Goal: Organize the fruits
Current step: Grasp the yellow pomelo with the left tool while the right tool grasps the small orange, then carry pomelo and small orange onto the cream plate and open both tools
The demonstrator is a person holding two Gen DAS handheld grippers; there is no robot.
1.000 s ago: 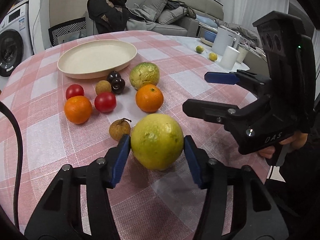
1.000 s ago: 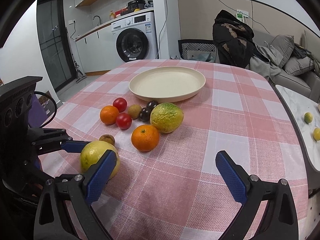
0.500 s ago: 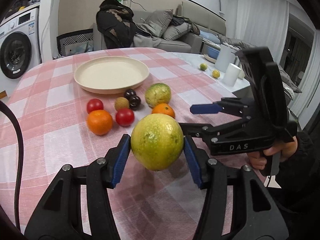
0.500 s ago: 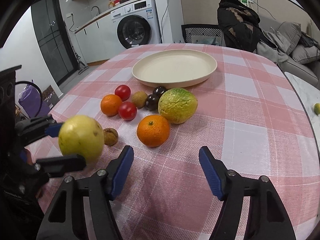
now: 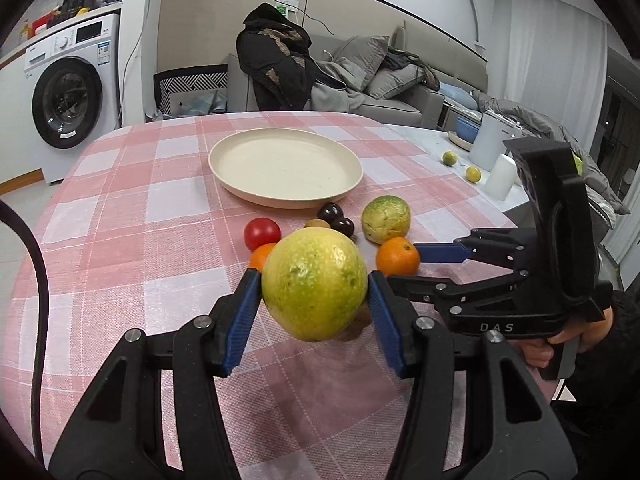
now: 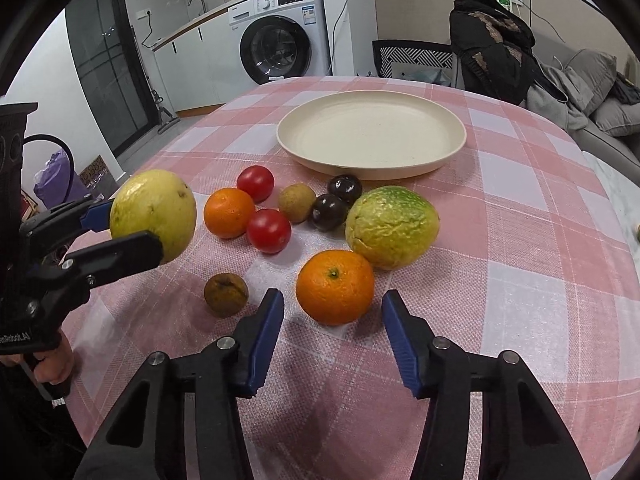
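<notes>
Left gripper (image 5: 314, 312) blue pads clamped on smooth round yellow-green fruit (image 5: 315, 283), lifted above checked cloth, short of shallow cream plate (image 5: 286, 168); right gripper (image 6: 333, 336) parted, empty, behind dimpled orange (image 6: 335, 287)

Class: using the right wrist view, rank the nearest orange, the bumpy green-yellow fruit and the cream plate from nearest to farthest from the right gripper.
1. Orange, just ahead of the open right gripper.
2. Bumpy green-yellow fruit, beyond it, slightly right.
3. Cream plate, farthest, at the back of the table.
</notes>
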